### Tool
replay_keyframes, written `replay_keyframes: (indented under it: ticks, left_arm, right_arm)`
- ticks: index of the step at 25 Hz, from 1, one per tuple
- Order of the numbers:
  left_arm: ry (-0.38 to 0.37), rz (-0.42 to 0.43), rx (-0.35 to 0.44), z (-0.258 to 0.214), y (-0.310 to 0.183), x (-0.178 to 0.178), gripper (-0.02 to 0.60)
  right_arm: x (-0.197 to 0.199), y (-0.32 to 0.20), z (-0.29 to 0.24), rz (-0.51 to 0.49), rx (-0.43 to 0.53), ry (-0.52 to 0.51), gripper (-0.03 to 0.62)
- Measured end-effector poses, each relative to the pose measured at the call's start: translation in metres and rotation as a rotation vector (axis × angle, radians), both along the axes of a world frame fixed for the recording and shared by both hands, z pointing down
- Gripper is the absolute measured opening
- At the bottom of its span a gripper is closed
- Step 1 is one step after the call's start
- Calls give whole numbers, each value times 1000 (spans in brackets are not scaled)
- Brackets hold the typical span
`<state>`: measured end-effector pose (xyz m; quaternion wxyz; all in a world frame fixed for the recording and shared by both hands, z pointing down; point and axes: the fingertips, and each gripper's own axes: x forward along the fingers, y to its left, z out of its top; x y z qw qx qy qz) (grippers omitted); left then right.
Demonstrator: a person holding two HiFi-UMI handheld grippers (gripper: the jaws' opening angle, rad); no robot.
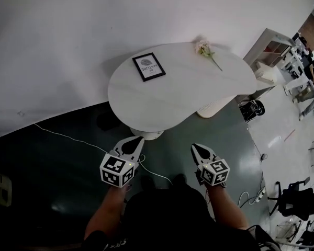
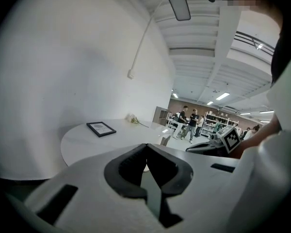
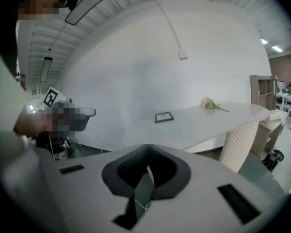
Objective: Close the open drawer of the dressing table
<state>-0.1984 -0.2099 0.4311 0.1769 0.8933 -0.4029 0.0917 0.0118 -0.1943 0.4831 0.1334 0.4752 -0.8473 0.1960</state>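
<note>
Left gripper and right gripper are both pinched closed, holding nothing. I'd step toward the table's right end, where the drawer seems open, and push squarely.

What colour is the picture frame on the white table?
Black rectangular picture frame, white insert; clearest in head view.

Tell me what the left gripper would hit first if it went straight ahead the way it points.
Probably the near rounded edge of the white table, just ahead of the left gripper; depth is unclear.
</note>
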Motion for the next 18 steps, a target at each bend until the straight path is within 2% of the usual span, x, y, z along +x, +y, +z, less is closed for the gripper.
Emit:
replay_keyframes:
  ticks: [5, 8, 11, 14, 18]
  left_arm:
    - [35, 0, 10, -25, -7, 0, 6]
    - [-6, 22, 57, -42, -12, 14, 6]
    - [-40, 34, 95, -56, -23, 30, 6]
    - [-55, 12, 126, -72, -36, 49, 6]
    - [-65, -57, 160, -88, -51, 80, 6]
  right_arm:
    - [13, -10, -48, -13, 106, -32, 5]
    - [16, -16, -85, -52, 179, -118, 4]
    - [16, -25, -116, -119, 245, -142, 3]
    - [28, -35, -139, -171, 295, -152, 3]
    - [59, -46, -166, -234, 352, -122, 3]
